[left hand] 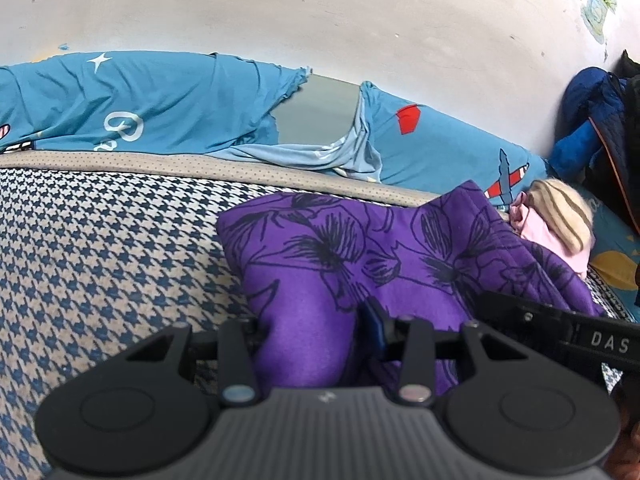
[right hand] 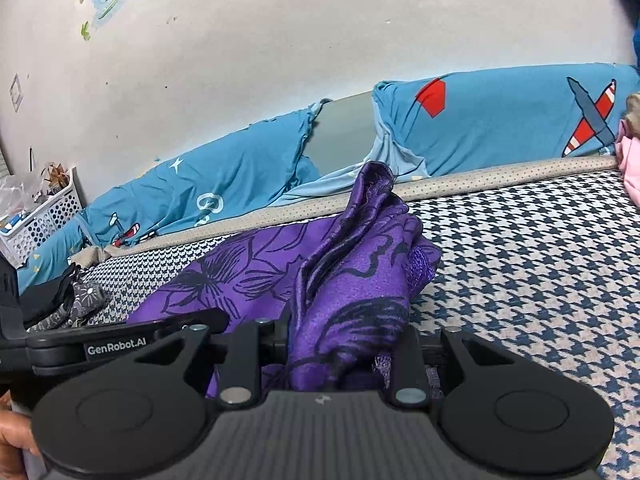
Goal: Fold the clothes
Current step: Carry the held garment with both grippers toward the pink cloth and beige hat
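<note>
**Both grippers clamp the purple garment over the bed**

We see the purple garment (left hand: 360,248) with dark flower outlines lying on the houndstooth bed cover (left hand: 100,248), and both tools have hold of it. In the left wrist view, the left gripper (left hand: 316,332) has its jaws narrowed on a thick fold of the purple cloth, which fills the gap between them. In the right wrist view, the right gripper (right hand: 344,344) is also closed on a bunch of the same garment (right hand: 352,280); the cloth rises from the jaws in a crumpled ridge and its tip points toward the far edge of the bed. The rest of the garment spreads flat on the cover to the left of this ridge.

The two grippers are near each other: each camera catches the black side of the other tool at the edge of its picture.

Along the far edge of the bed, against the white wall (left hand: 320,20), lies a blue bedsheet (left hand: 140,104) with airplane prints. At the right far corner we see a pink piece of clothing (left hand: 552,236). At the left side there is a white basket (right hand: 44,212) with small things inside.
</note>
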Motion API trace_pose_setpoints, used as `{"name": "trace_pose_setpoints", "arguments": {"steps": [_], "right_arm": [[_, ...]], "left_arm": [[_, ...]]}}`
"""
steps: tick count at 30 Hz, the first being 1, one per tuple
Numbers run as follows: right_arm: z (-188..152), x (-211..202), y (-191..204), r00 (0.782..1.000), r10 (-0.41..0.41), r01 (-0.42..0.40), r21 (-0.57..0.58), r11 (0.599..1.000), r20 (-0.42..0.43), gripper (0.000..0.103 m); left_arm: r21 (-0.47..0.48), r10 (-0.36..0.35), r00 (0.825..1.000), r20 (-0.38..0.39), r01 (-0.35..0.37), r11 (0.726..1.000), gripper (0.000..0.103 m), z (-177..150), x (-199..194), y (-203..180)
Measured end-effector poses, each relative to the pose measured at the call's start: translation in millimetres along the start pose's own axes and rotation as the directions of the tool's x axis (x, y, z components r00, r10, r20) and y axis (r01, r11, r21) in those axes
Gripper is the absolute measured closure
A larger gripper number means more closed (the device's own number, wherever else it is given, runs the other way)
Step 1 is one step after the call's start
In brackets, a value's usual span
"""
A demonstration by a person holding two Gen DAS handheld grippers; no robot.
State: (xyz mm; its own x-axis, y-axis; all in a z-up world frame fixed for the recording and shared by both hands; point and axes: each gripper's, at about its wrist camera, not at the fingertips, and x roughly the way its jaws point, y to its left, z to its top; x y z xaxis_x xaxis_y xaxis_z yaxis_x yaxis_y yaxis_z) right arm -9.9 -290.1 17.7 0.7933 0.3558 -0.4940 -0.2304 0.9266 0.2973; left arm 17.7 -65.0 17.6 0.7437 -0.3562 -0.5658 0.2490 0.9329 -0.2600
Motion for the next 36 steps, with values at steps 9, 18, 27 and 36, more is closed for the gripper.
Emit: {"name": "trace_pose_setpoints", "arguments": {"steps": [9, 18, 27, 36], "right_arm": [[2, -12, -25, 0.999, -0.034, 0.034, 0.018, 0.999, 0.014, 0.076], [12, -34, -58, 0.994, -0.086, 0.081, 0.072, 0.994, 0.068, 0.076], [19, -59, -98, 0.976, -0.175, 0.159, 0.124, 0.979, 0.127, 0.076], [22, -88, -145, 0.948, -0.269, 0.24, 0.178, 0.954, 0.167, 0.076]], "left_arm": [[0.017, -0.027, 1.0, -0.014, 0.027, 1.0, 0.066, -1, 15, -25], [0.057, -0.058, 0.998, -0.01, 0.059, 0.997, 0.066, 13, 33, -63], [0.107, -0.11, 0.994, -0.022, 0.112, 0.988, 0.066, 28, 59, -114], [0.143, -0.178, 0.983, -0.047, 0.183, 0.973, 0.066, 31, 90, -175]]}}
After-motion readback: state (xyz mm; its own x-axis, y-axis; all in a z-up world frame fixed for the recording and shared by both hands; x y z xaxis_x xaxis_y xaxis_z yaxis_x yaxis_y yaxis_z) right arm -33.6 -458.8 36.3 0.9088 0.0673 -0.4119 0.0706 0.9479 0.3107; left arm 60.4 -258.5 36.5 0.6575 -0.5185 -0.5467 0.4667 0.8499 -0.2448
